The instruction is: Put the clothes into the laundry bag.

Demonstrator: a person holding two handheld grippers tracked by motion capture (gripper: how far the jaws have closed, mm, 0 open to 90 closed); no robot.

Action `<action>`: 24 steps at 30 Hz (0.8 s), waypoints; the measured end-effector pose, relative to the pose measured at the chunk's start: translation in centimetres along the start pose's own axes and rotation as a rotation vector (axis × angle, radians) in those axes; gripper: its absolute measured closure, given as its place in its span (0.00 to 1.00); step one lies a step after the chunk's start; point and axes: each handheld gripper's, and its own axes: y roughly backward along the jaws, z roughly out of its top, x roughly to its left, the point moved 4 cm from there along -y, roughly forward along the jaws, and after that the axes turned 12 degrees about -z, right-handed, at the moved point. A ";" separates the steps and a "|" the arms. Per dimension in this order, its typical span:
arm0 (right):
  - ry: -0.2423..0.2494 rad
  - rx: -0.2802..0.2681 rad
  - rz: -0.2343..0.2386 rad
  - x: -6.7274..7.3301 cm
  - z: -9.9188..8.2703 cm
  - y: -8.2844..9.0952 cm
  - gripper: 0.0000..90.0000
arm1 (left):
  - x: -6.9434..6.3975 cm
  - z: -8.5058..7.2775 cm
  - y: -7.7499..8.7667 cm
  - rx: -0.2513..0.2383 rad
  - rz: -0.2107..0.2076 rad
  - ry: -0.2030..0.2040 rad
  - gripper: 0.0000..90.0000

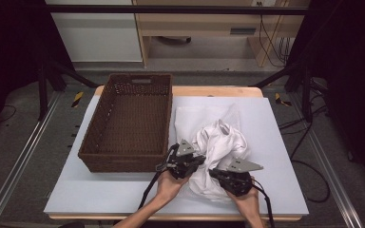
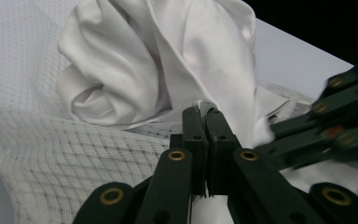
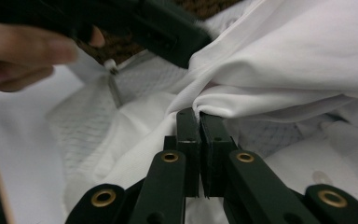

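Observation:
A crumpled smooth white garment [image 1: 221, 142] lies on a white waffle-weave towel [image 1: 192, 116] at the middle right of the table. My left gripper [image 1: 200, 160] comes at the garment's near left side, and its jaws are shut on a small fold of it [image 2: 205, 106]. My right gripper [image 1: 212, 172] is just to the right, nearer the front edge, shut on another fold of the same garment [image 3: 198, 112]. The two gripper tips sit close together. The garment [image 2: 168, 60] bulges up behind the left jaws, with the towel [image 2: 51, 154] under it.
A dark brown wicker basket [image 1: 119, 161], with nothing in it, stands left of the towel, close to my left gripper. A pale grey mat [image 1: 100, 190] covers the wooden table. The person's hands hold both grippers at the front edge.

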 end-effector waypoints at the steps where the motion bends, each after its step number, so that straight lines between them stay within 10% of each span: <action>1: 0.004 0.016 -0.012 0.1 0.0 -0.7 0.98 | 0.0 0.1 0.1 0.000 0.002 -0.001 0.98; 12: -0.025 0.061 0.008 0.3 0.0 -1.8 0.98 | 0.5 0.8 0.3 -0.002 0.005 0.002 0.98; 16: -0.023 0.127 -0.088 -0.3 -0.3 -3.5 0.98 | -0.3 0.6 0.7 0.002 0.001 -0.024 0.98; 20: -0.037 0.112 -0.296 -1.7 -0.1 -3.7 0.98 | -0.4 -0.1 1.5 0.022 0.003 -0.032 0.98; 24: -0.040 0.080 -0.298 -1.8 -0.4 -3.7 0.97 | 0.1 -1.3 1.4 0.020 -0.012 -0.015 0.98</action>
